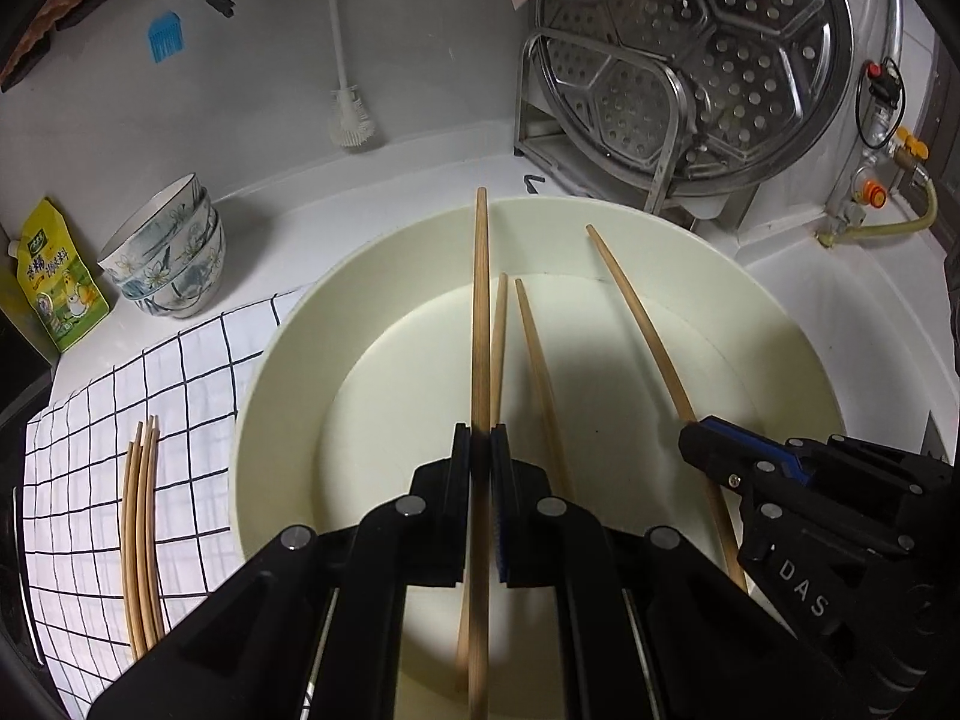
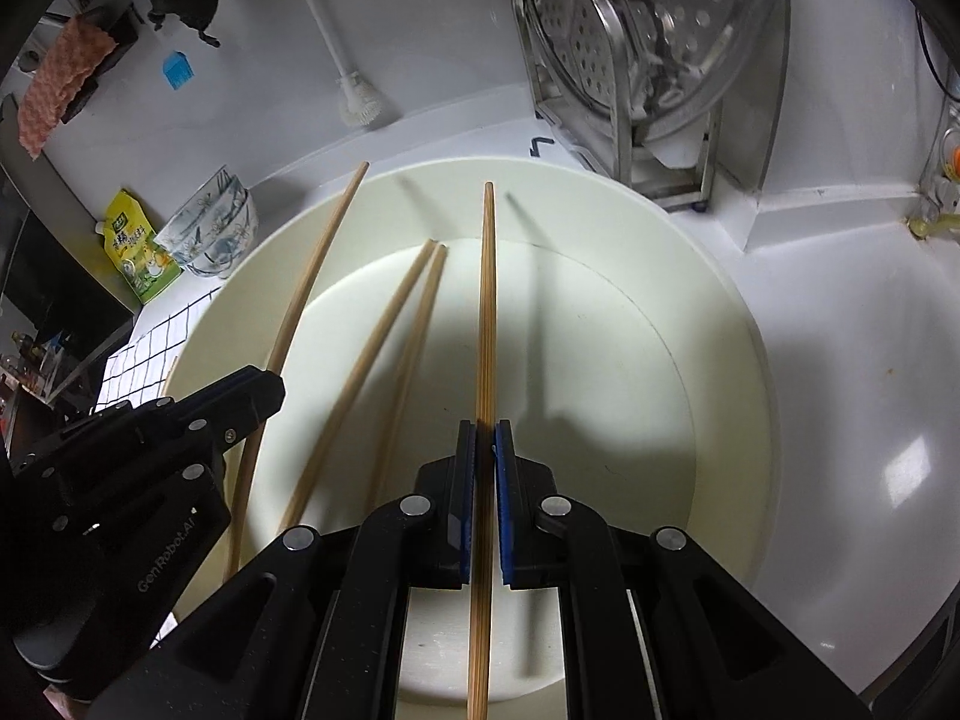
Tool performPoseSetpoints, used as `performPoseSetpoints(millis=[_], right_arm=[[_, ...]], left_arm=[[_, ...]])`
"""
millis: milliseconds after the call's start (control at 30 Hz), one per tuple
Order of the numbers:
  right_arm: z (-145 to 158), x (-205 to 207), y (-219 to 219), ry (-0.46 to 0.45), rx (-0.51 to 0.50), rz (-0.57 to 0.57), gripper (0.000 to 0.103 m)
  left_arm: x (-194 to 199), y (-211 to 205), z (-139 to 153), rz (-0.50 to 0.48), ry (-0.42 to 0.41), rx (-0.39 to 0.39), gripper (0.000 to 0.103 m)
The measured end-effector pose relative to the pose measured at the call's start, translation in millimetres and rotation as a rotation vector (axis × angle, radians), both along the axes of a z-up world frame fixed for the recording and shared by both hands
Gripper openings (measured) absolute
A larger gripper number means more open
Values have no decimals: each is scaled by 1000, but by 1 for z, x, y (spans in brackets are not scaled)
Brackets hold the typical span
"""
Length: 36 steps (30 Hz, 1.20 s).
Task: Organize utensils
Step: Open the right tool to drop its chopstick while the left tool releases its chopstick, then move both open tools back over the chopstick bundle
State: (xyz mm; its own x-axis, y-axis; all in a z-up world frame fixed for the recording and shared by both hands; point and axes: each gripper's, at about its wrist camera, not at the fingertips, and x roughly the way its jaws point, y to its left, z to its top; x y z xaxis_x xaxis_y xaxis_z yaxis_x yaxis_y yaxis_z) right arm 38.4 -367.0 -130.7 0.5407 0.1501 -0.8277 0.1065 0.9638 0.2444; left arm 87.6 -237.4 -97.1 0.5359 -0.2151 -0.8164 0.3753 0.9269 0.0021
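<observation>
My left gripper is shut on a wooden chopstick that points away over a cream round basin. My right gripper is shut on a second chopstick above the same basin. Each gripper shows in the other's view: the right gripper at the right edge with its chopstick, the left gripper at the left with its chopstick. Two loose chopsticks lie inside the basin between the held ones.
Several chopsticks lie side by side on a white checked cloth left of the basin. Behind it stand stacked patterned bowls and a yellow pouch. A perforated steamer tray leans in a metal rack at the back right; a white brush hangs on the wall.
</observation>
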Motion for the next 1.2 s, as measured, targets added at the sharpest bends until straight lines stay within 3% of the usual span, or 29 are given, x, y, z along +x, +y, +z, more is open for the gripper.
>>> performPoseSetpoints(millis=[33,100,133,233,267,500,600,800,1200], right_arm=[[-1,0,0,2,1,-1,7],[0,0,-2,-1,7,-7,17],[2,-1,-3,-8,8,-10,25],[8,-3,-2,-27,-4,-11,26],[9,-3,-3,-30,-4,-11,28],[19,-12,3,-44,-13,-11,34],[24,-16,4,-54,-16,-19,42],[38,-29,15,-78,-26,-17,45],[63,-50,64,-98,-38,17,53]], left_arm=[[0,0,0,0,1,0,8],[1,3,2,8,3,-5,10],[1,4,4,13,1,-10,17],[-1,9,10,34,-29,-7,50],[-2,11,13,39,-40,-14,54],[-8,21,25,45,-62,-22,56],[-12,27,31,46,-70,-31,60],[-24,42,46,55,-103,-32,65],[-46,107,72,106,-149,-44,78]])
